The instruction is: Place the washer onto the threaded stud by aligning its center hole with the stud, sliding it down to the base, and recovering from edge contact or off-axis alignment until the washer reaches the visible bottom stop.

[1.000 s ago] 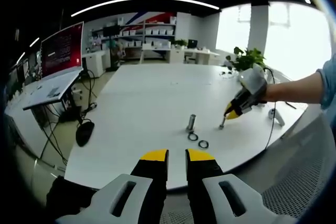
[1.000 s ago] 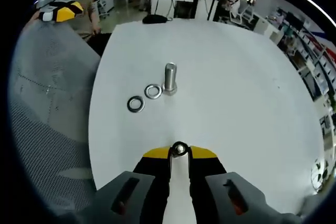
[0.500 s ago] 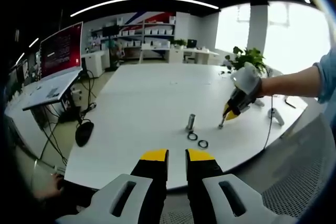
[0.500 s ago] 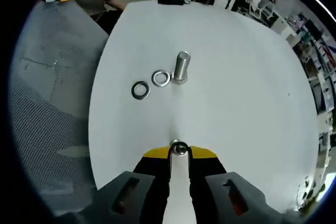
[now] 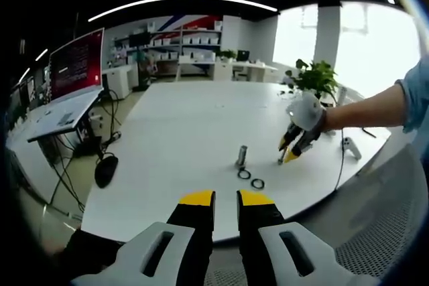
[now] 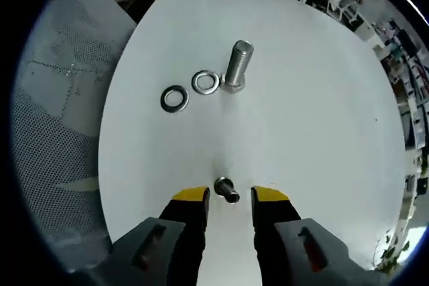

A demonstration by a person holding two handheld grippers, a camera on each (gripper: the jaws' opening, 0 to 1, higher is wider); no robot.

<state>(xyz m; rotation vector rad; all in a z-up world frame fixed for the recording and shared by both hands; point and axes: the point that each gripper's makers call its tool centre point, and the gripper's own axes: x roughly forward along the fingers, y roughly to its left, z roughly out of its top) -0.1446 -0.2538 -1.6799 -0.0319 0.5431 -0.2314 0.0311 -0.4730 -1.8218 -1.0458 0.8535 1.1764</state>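
Two washers (image 6: 190,90) lie beside the stud (image 6: 237,65); right gripper (image 6: 231,195) jaws parted, left gripper (image 5: 226,198) jaws nearly closed, empty.

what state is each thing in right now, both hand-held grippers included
right hand-held gripper: open, jaws either side of a small bolt
small bolt: on the table, between the open jaws, not clamped
threaded stud: upright on the table, bare, no washer on it
washer beside the stud: flat on the table
outer washer: flat on the table, apart from the stud
left hand-held gripper: nearly shut, empty
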